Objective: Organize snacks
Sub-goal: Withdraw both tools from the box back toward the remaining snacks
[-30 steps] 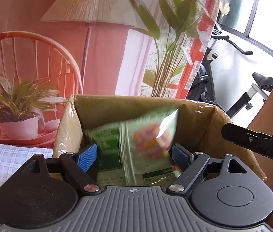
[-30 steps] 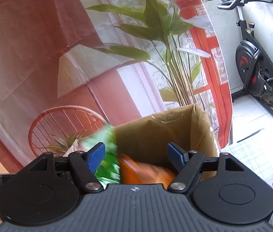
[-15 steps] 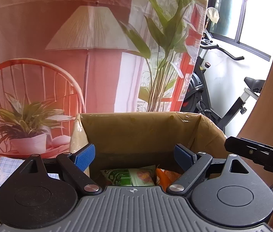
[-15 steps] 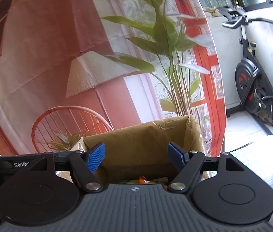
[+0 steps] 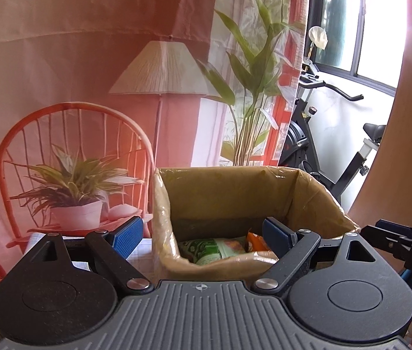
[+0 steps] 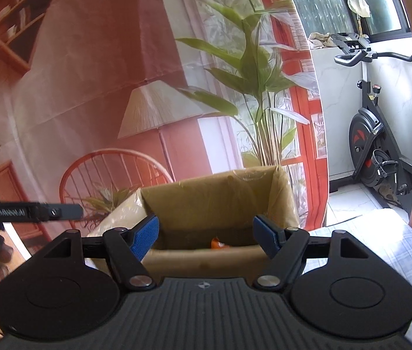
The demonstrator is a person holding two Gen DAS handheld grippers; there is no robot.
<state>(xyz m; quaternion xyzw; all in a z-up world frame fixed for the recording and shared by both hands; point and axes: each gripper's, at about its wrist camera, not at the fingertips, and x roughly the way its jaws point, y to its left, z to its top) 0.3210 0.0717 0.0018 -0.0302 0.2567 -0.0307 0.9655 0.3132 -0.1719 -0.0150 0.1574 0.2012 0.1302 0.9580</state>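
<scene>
The left hand-held gripper pointed slightly downward, its jaws spread apart with nothing between them. The right hand-held gripper sat alongside, likewise spread and empty.

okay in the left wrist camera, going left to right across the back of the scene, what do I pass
Printed red chair → printed floor lamp → cardboard box holding a green snack bag and an orange snack bag → exercise bike → the right gripper poking in at the edge.

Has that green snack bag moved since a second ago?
Yes. The green snack bag has dropped from near the cardboard box rim to its bottom.
</scene>
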